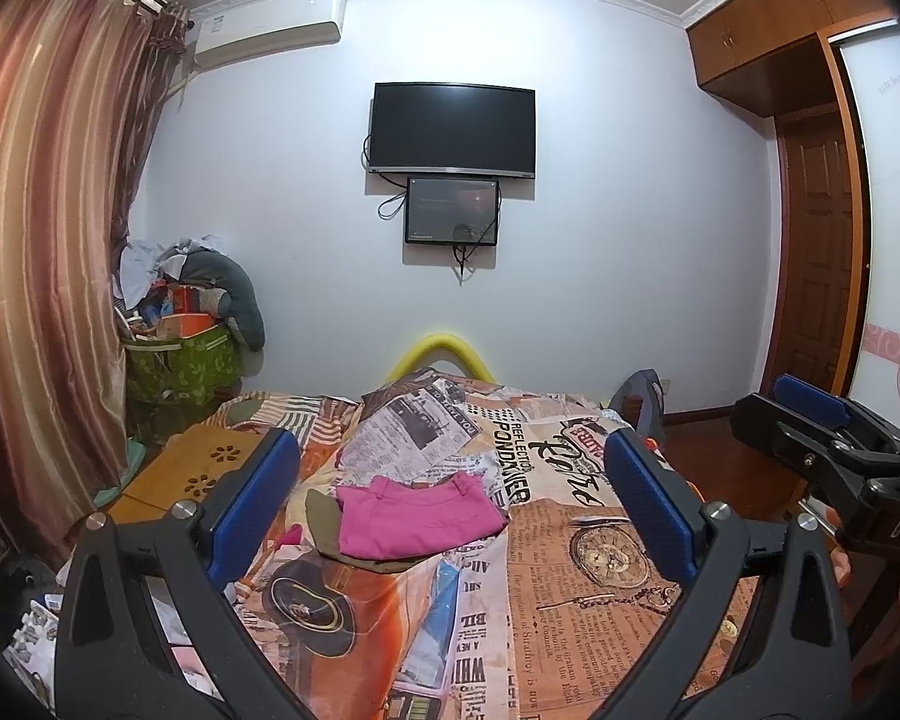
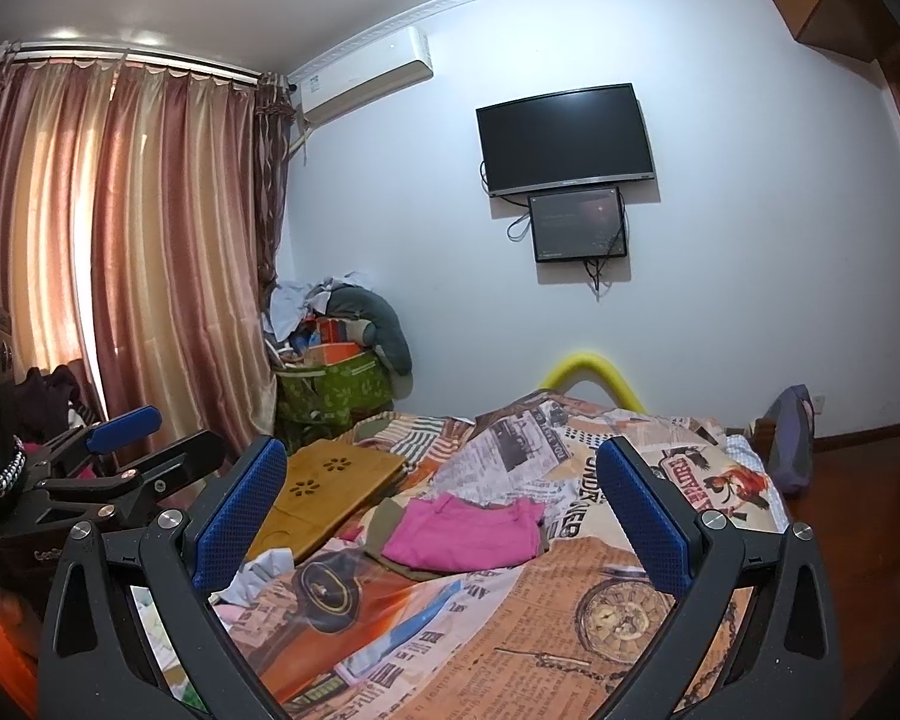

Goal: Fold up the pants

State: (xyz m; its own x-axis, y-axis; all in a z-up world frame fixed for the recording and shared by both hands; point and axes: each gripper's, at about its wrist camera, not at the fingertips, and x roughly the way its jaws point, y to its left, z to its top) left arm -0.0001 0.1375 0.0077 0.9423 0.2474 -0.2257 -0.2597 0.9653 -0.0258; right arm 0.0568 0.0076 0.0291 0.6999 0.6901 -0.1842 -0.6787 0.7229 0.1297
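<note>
Both grippers hang spread wide and empty above the bed point(image 1: 570, 600): left gripper point(image 1: 450, 510), right gripper point(image 2: 444, 516). The pink pants point(image 1: 417, 516) lie folded ahead between the fingers, long axis crosswise, on an olive garment point(image 1: 324, 519), seemingly about equally far from each.

One folded pink pants point(image 1: 417, 519), two screens point(image 1: 453, 129), two hand-held grippers point(image 1: 450, 504)

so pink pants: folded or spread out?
Folded: the pink pants lie as a compact rectangle atop an olive garment on the bed.
</note>
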